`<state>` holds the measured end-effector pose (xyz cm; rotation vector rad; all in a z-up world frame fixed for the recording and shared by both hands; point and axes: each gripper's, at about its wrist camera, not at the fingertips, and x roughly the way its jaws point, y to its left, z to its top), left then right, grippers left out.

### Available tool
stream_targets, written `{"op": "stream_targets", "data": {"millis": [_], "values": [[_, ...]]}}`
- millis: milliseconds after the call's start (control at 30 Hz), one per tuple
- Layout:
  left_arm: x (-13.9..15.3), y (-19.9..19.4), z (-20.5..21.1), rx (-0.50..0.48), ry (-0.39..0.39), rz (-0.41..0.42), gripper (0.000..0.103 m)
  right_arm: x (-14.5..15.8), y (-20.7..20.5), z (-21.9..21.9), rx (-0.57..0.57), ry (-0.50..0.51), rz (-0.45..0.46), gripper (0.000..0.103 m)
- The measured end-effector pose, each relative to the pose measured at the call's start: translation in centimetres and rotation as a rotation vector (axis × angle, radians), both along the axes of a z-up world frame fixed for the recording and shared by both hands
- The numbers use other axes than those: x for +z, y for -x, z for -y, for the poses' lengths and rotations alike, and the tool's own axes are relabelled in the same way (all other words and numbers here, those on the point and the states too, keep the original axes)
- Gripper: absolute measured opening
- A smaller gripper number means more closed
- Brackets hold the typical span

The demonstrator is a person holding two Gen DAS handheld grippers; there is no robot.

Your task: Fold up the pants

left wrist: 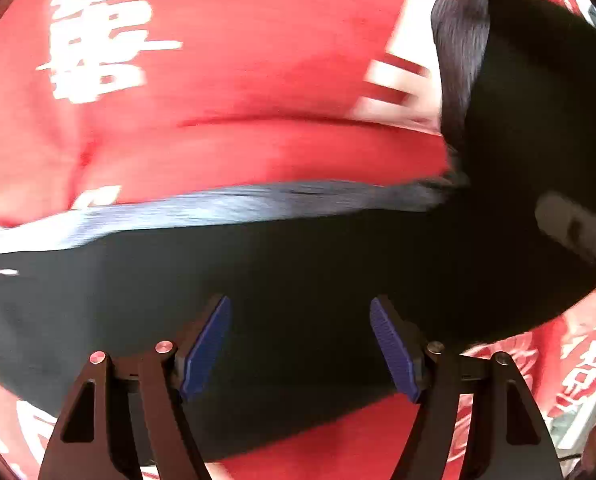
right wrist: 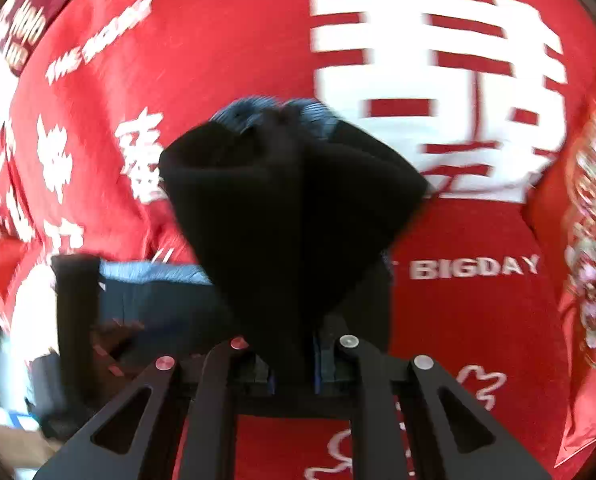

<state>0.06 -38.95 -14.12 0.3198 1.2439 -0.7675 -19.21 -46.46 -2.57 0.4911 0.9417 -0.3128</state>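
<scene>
Black pants (left wrist: 298,264) lie across a red cloth, with a grey-blue ribbed waistband (left wrist: 202,208) along the far edge. My left gripper (left wrist: 300,344) is open just above the black fabric, blue pads (left wrist: 206,348) apart, holding nothing. My right gripper (right wrist: 294,364) is shut on a bunched fold of the black pants (right wrist: 286,216), which rises in front of the camera and hides the fingertips. The other gripper's dark body (left wrist: 570,228) shows at the right of the left wrist view.
The red cloth (right wrist: 478,320) with white characters and "BIGDAY" lettering covers the surface under everything. A dark upright object (right wrist: 76,312) and clutter stand at the left edge of the right wrist view. Both views are motion blurred.
</scene>
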Motion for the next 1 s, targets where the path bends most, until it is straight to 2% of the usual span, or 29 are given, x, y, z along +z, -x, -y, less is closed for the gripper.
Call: {"op": "stream_targets", "data": {"millis": [133,300,433,467,500,567,633,733,833,1000], "values": [[-0.6,-4.7,-5.5,0.075,-0.08,0.043,0.073,-2.3,-4.1,-6.2,0.106,0.089,-0.083,0.014],[-2.6,-9.3,-11.3,0.17,-0.165,0.073,0.073,-8.0,-8.1,-13.5,0.194,0.245,-0.253,0.021],[-3.6,-10.2,-14.5,0.2,-0.181,0.051,0.073,-10.1,-9.1,-18.2,0.243,0.519,-0.353,0.032],[-3.5,-10.3,-14.8,0.202,-0.177,0.043,0.073,-10.0,-8.9,-19.2,0.27,0.559,-0.36,0.037],[-3.6,-10.5,-14.9,0.201,-0.17,0.035,0.076,-9.5,-8.6,-19.9,0.299,0.564,-0.344,0.042],[-3.0,-10.3,-15.1,0.198,-0.146,0.022,0.088,-8.1,-7.3,-20.6,0.356,0.541,-0.3,0.048],[-1.8,-9.5,-14.9,0.179,-0.122,0.021,0.088,-6.3,-5.7,-20.3,0.376,0.519,-0.255,0.049],[-1.4,-8.2,-14.2,0.136,-0.106,0.013,0.088,-4.7,-5.2,-18.7,0.343,0.519,-0.216,0.049],[-2.4,-7.0,-13.9,0.129,-0.146,0.005,0.088,-4.9,-6.5,-18.3,0.388,0.529,-0.21,0.049],[-3.5,-6.1,-14.9,0.159,-0.142,-0.035,0.088,-6.6,-8.1,-20.8,0.542,0.59,-0.186,0.049]]}}
